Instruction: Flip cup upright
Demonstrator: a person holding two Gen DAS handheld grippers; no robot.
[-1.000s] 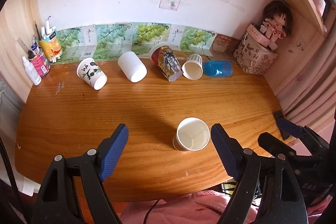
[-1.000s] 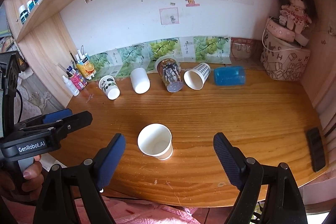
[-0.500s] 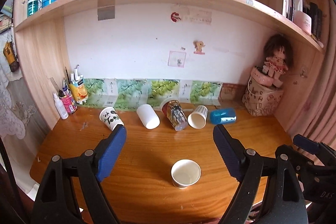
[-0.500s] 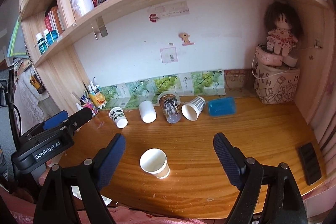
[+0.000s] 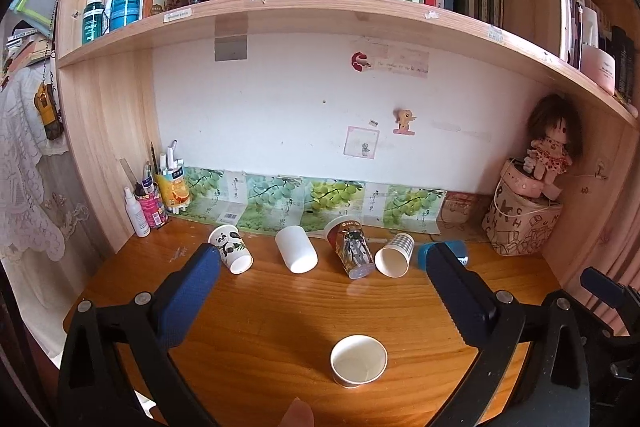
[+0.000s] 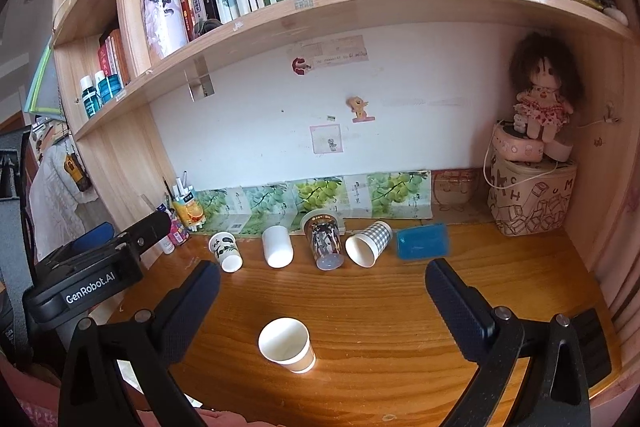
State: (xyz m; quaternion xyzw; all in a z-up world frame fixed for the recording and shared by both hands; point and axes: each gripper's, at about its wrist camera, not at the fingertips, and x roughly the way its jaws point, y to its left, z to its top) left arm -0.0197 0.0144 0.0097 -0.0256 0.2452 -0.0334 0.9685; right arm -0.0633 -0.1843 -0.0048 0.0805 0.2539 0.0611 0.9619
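A white paper cup [image 5: 359,360] stands upright, mouth up, near the front of the wooden desk [image 5: 280,311]; it also shows in the right wrist view [image 6: 286,344]. Several cups lie on their sides in a row at the back: a panda cup [image 5: 231,248], a plain white cup [image 5: 296,254], a printed cup [image 5: 349,253], a checked cup [image 5: 395,254] and a blue cup [image 6: 422,241]. My left gripper [image 5: 320,303] is open and empty, held above and behind the upright cup. My right gripper [image 6: 323,311] is open and empty too.
Bottles and a pen holder [image 5: 173,189] stand at the back left. A patterned bag [image 5: 520,223] with a doll [image 5: 554,147] stands at the back right. A bookshelf [image 5: 320,15] overhangs the desk. A dark flat object [image 6: 592,345] lies at the right front.
Both grippers have drawn back and tilted up from the upright cup, so more of the shelf and wall shows. The cups have not moved.
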